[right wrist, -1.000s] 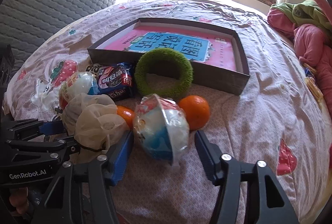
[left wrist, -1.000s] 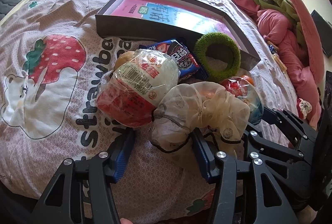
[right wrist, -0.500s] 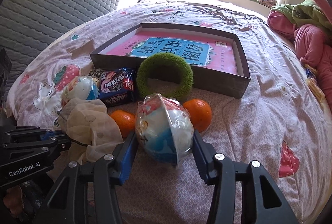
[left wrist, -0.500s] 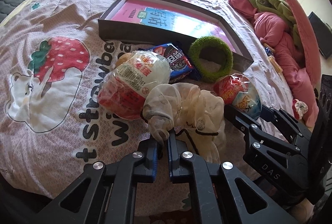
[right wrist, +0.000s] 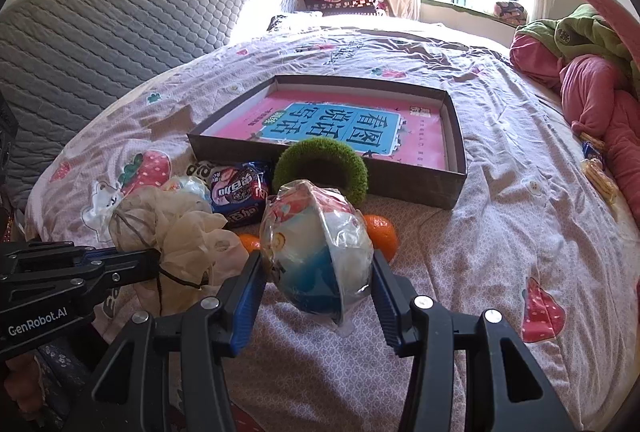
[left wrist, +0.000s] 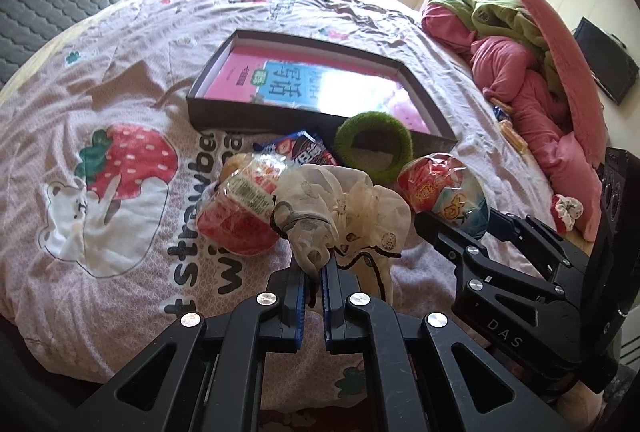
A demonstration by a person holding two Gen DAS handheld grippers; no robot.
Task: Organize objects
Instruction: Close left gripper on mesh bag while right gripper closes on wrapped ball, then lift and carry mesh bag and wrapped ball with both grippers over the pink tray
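My left gripper (left wrist: 316, 268) is shut on a fold of a cream sheer fabric bundle (left wrist: 352, 212) with a dark cord, which hangs lifted off the bedspread. The same bundle (right wrist: 180, 228) appears at the left of the right wrist view, with the left gripper (right wrist: 154, 264) pinching it. My right gripper (right wrist: 318, 280) is shut on a round plastic-wrapped snack ball (right wrist: 316, 244), blue, white and red, with a pad pressed against each side. That ball (left wrist: 444, 188) and the right gripper (left wrist: 440, 232) also show in the left wrist view.
On the bed lie a dark shallow box (left wrist: 320, 120) holding a pink book, a green fuzzy ring (left wrist: 374, 152), a cookie packet (left wrist: 304, 148), a second wrapped ball (left wrist: 240, 208) and two oranges (right wrist: 382, 232). Pink and green bedding (left wrist: 520, 72) is piled at the right.
The left jaws have closed on the fabric bundle and raised it. The right jaws have come against the wrapped ball, and that gripper has risen a little.
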